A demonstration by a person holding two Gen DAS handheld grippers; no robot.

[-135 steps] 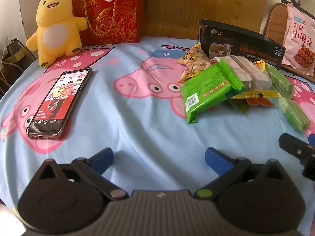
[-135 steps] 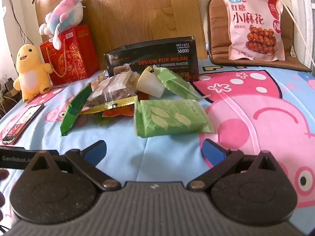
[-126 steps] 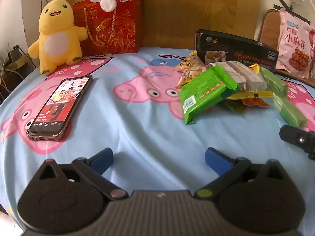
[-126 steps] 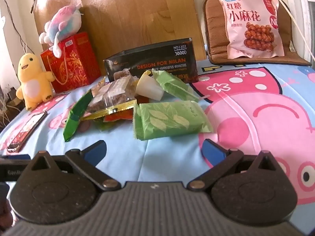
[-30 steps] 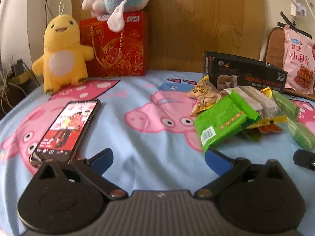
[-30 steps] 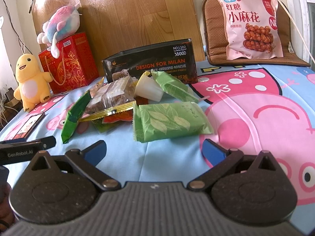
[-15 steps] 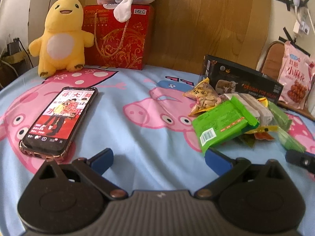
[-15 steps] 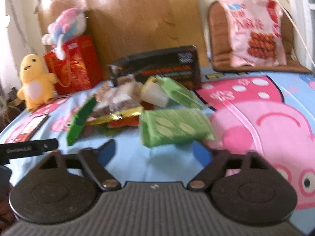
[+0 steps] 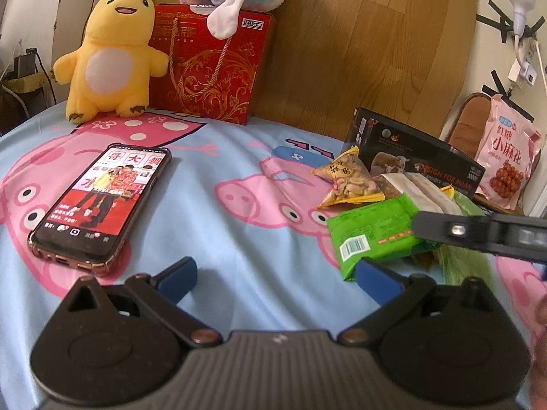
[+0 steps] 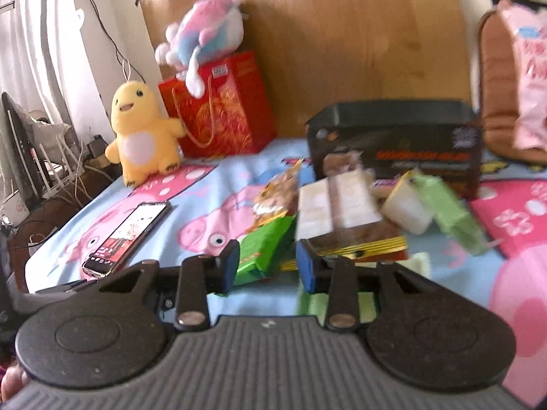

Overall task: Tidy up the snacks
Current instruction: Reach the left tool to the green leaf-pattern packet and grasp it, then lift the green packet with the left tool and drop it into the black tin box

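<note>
My right hand-held gripper (image 10: pixel 266 266) has just been narrowing its jaws; the bright green snack packet (image 10: pixel 265 251) sits between the blue pads, though blur keeps me from telling whether they press on it. That packet lies at the near left edge of the snack pile (image 10: pixel 355 218), in front of the black box (image 10: pixel 396 143), on the pig-print sheet (image 9: pixel 239 239). My left hand-held gripper (image 9: pixel 273 276) hangs released, nothing between its fingers, near the phone (image 9: pixel 99 205).
</note>
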